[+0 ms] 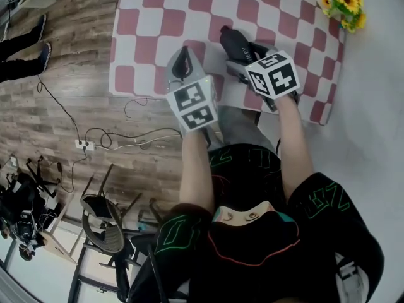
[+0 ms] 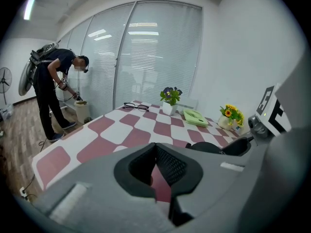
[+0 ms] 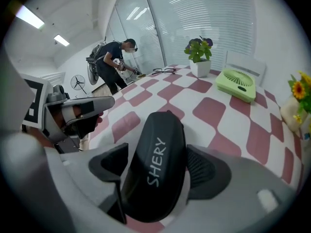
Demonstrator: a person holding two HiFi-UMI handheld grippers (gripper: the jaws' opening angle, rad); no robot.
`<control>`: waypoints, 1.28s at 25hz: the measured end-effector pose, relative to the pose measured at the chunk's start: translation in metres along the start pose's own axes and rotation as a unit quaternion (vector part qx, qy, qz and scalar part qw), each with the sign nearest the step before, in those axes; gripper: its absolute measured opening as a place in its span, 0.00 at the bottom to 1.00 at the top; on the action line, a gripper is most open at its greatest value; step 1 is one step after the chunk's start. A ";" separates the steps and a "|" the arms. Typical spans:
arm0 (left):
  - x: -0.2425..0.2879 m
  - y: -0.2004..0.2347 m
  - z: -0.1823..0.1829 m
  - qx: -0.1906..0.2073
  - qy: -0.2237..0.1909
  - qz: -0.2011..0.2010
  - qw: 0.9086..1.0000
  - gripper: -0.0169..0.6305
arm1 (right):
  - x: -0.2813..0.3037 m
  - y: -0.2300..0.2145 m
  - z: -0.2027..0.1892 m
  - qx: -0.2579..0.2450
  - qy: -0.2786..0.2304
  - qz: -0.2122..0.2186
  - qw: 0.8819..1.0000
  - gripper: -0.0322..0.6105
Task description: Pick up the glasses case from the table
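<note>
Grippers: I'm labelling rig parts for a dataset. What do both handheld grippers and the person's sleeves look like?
The left gripper and right gripper have grey bodies, black textured jaw pads and a white cube each, printed with black square markers. Sleeves: short, black, green outlined print.

Bright, evenly lit, fisheye warp, dark corners
</note>
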State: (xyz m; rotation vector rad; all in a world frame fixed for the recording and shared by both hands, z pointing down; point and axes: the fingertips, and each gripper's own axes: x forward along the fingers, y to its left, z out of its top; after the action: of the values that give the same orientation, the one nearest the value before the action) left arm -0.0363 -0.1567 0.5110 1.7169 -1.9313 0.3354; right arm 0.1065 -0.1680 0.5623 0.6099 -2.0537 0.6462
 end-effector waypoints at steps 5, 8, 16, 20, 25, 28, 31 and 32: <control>0.008 0.006 0.009 0.006 0.002 -0.013 1.000 0.04 | 0.009 -0.004 -0.004 0.006 0.036 -0.018 0.999 0.62; 0.012 0.012 0.012 0.012 0.004 -0.020 1.000 0.04 | 0.014 -0.006 -0.007 0.011 0.053 -0.034 0.998 0.62; 0.023 0.021 0.040 0.040 -0.011 -0.049 0.998 0.04 | 0.012 -0.009 0.013 0.033 0.026 -0.072 0.997 0.61; 0.025 0.024 0.068 0.060 -0.033 -0.062 0.996 0.04 | 0.000 -0.016 0.046 0.054 -0.042 -0.094 0.993 0.61; 0.021 0.026 0.114 0.086 -0.076 -0.075 0.991 0.04 | -0.023 -0.023 0.087 0.056 -0.116 -0.124 0.984 0.61; 0.015 0.028 0.145 0.100 -0.106 -0.081 0.986 0.04 | -0.040 -0.021 0.113 0.049 -0.160 -0.133 0.977 0.61; 0.008 0.028 0.176 0.112 -0.140 -0.087 0.980 0.04 | -0.058 -0.021 0.143 0.034 -0.214 -0.143 0.966 0.61; 0.005 0.027 0.184 0.117 -0.150 -0.090 0.978 0.04 | -0.065 -0.021 0.152 0.029 -0.232 -0.148 0.961 0.61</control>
State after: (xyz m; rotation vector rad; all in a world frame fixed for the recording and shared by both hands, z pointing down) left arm -0.1037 -0.2516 0.3654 2.1869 -1.9847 0.2555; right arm 0.0617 -0.2699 0.4378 1.1682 -2.3057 0.4108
